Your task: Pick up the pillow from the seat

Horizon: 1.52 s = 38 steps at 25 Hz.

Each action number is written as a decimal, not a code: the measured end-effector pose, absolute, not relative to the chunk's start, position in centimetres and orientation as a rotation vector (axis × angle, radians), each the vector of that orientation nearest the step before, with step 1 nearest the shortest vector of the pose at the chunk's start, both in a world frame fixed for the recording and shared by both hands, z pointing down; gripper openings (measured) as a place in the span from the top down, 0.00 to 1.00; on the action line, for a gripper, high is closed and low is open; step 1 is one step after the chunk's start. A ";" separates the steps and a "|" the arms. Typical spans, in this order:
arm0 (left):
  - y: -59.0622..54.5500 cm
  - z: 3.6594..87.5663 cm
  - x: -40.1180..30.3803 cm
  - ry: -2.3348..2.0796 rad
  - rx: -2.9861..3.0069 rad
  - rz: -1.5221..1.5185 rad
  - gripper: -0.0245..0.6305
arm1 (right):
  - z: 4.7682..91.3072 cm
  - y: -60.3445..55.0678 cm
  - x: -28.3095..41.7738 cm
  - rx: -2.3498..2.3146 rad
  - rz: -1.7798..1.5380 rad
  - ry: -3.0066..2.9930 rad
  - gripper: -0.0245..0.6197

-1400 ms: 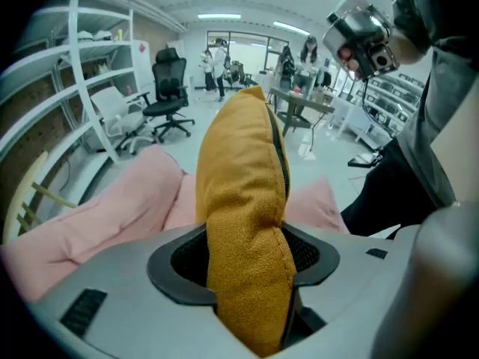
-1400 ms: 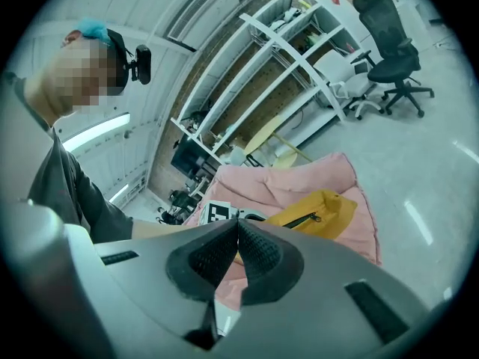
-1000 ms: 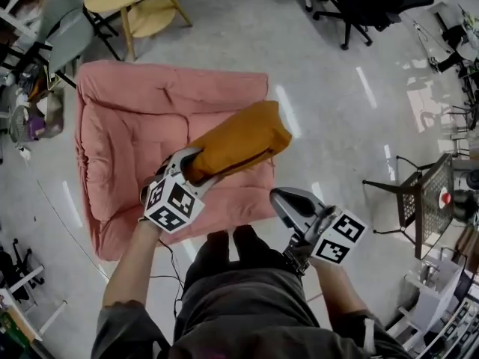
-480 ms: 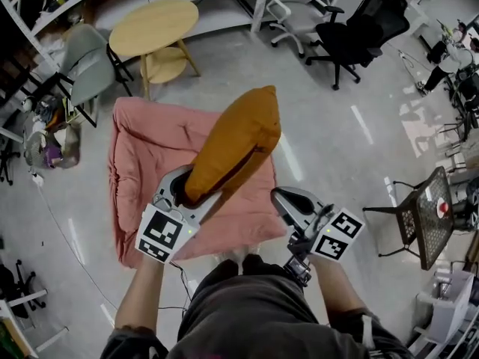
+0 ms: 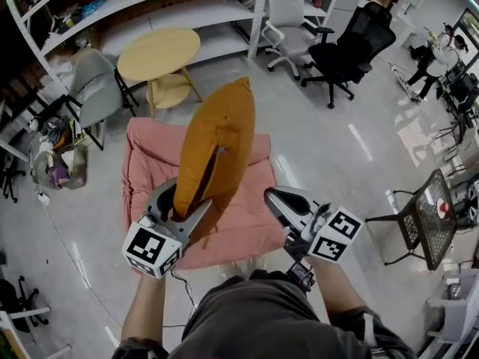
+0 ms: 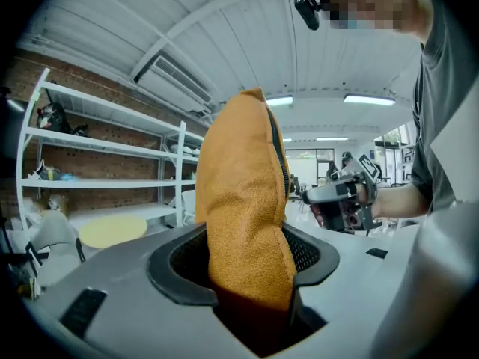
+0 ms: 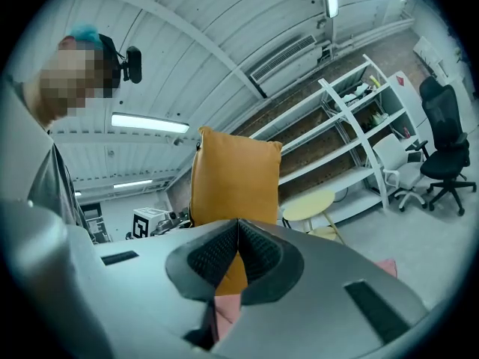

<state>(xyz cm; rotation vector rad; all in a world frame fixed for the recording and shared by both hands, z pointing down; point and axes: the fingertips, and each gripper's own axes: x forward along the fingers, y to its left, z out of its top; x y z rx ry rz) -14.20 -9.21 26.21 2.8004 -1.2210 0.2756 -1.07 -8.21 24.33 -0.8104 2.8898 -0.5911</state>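
Upright mustard-orange pillow (image 5: 213, 144), dark zipper along its edge

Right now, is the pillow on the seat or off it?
Off: the pillow stands on end, clamped in the left gripper, above the pink seat.

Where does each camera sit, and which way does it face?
Head view: on the person's head, looking steeply down at the pink seat; forearms and torso show.
Left gripper view: on the left gripper, tilted up at the ceiling and shelves; jaws clamp the pillow; torso at right.
Right gripper view: on the right gripper, tilted up toward the shelves; jaws together, empty.
Shared: all three show the pillow and the round table.
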 end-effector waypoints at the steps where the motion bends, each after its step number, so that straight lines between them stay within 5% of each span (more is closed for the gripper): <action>1: -9.0 25.7 -14.5 -1.224 2.798 0.251 0.57 | 23.8 -8.1 -1.2 -0.804 -0.581 2.889 0.94; 38: -6.4 26.7 -15.8 -1.205 2.773 0.126 0.56 | 22.9 -6.1 -5.0 -0.723 -0.525 2.952 0.94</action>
